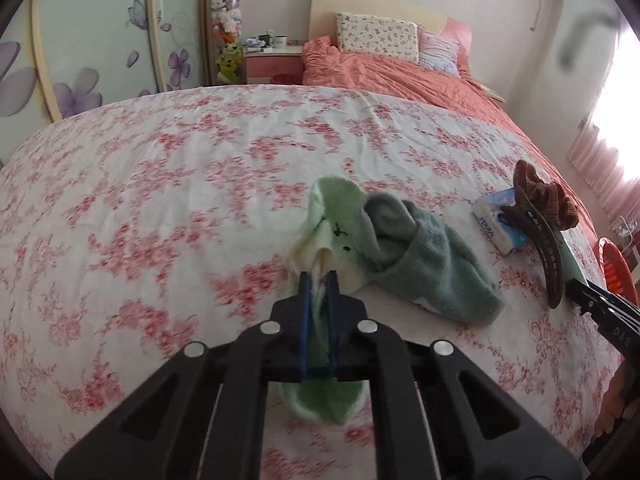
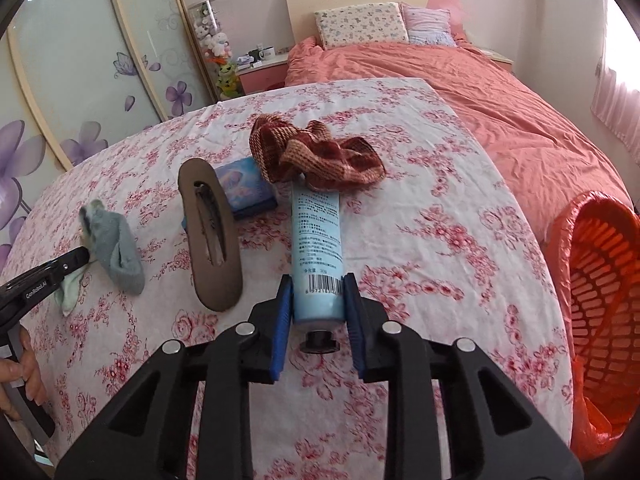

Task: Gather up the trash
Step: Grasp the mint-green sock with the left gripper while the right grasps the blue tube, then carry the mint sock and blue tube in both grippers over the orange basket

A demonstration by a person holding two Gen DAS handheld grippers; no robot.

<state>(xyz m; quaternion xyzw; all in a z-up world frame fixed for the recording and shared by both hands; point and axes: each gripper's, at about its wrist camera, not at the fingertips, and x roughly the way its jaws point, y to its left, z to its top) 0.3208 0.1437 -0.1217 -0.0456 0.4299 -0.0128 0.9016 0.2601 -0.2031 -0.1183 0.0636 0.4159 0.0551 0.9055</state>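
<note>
Left gripper (image 1: 319, 276) is clamped on a pale green cloth (image 1: 332, 208), which is bunched with a grey-green sock (image 1: 424, 256) on the floral sheet (image 1: 160, 184). Right gripper (image 2: 316, 300) is closed against a light blue tube (image 2: 317, 240): printed label, barcode, black cap nearest the camera. Red basket (image 2: 604, 280) sits at the right.

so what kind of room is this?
A bedroom, most likely: a bed with pillows against a headboard, a nightstand with mugs beside it, and sliding wardrobe doors with a floral print.
</note>
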